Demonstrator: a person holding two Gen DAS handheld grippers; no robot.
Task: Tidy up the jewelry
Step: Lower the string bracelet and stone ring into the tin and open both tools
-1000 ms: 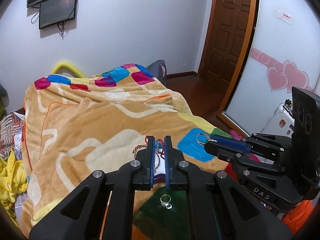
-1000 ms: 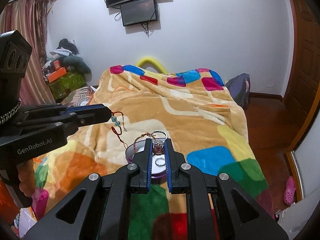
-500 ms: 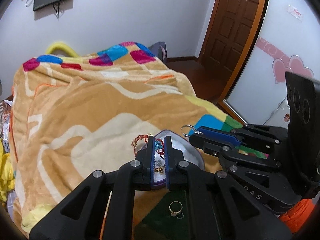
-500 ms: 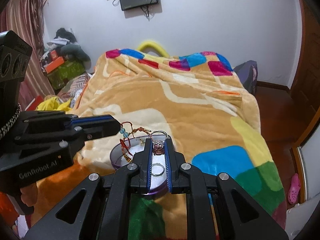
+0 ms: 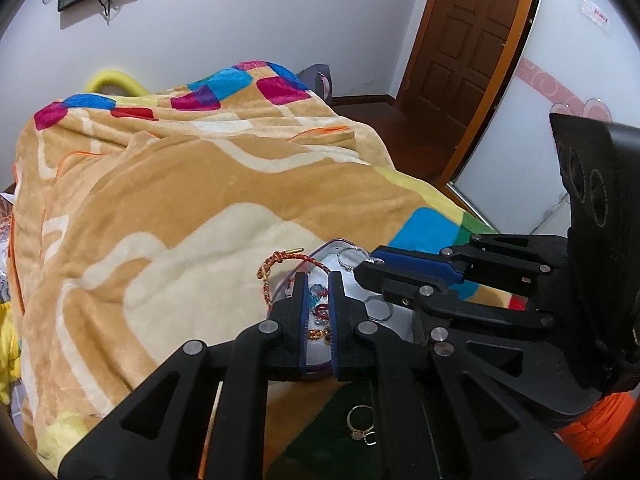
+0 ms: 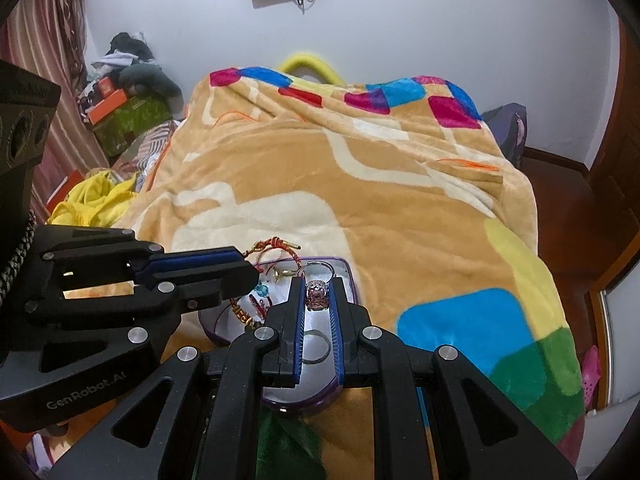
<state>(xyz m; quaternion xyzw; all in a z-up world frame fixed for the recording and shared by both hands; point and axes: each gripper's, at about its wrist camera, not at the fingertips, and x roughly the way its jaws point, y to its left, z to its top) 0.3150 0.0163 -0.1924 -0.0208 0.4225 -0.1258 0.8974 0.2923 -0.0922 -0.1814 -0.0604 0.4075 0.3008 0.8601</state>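
A purple-rimmed jewelry tray point(image 6: 349, 276) with a white lining lies on the blanket; it also shows in the left wrist view point(image 5: 334, 245). My left gripper point(image 5: 319, 280) is shut on a red cord bracelet with blue beads point(image 5: 319, 294) and holds it over the tray. My right gripper point(image 6: 318, 282) is shut on a silver ring with a pink stone point(image 6: 317, 295), just above the tray. A red-gold braided bracelet point(image 5: 276, 264) drapes over the tray's far edge. A plain silver ring point(image 6: 316, 346) lies in the tray.
A gold ring with a tag point(image 5: 360, 426) lies on the dark green patch of the blanket point(image 5: 160, 184) near me. The bed drops to a wood floor point(image 6: 568, 184) on the right. Clothes and boxes point(image 6: 120, 112) pile up at the left.
Both grippers have come forward and down over the tray. The beaded bracelet now hangs into the tray and the ring is above its far end.
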